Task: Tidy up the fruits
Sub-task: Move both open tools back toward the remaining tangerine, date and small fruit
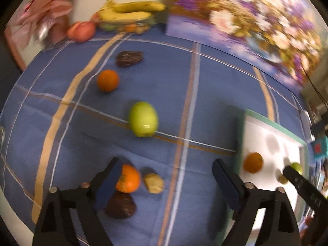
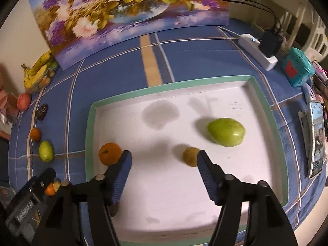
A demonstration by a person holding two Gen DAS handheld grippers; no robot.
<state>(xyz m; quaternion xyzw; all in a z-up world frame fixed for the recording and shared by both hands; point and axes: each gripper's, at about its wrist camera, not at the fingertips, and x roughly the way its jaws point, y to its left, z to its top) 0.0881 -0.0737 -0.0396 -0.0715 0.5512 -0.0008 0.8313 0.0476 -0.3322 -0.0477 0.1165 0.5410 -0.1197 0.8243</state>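
Observation:
My left gripper (image 1: pixel 166 171) stands wide open over the blue checked cloth with nothing between its fingers. An orange (image 1: pixel 128 178), a small tan fruit (image 1: pixel 154 183) and a dark wrinkled fruit (image 1: pixel 121 207) lie by its left finger. Farther off lie a green fruit (image 1: pixel 143 119), a second orange (image 1: pixel 108 80) and another dark fruit (image 1: pixel 129 58). My right gripper (image 2: pixel 164 157) hangs open above the white tray (image 2: pixel 164 87). In the tray are an orange (image 2: pixel 109 153), a small brownish fruit (image 2: pixel 190 156) touching neither pad, and a large green fruit (image 2: pixel 226 132).
Bananas (image 1: pixel 131 10) on a glass bowl and a red apple (image 1: pixel 82 30) sit at the cloth's far edge. A flower painting (image 2: pixel 123 10) leans on the wall. A power strip (image 2: pixel 258 51), a teal box (image 2: pixel 297 67) and a phone (image 2: pixel 316 137) lie right of the tray.

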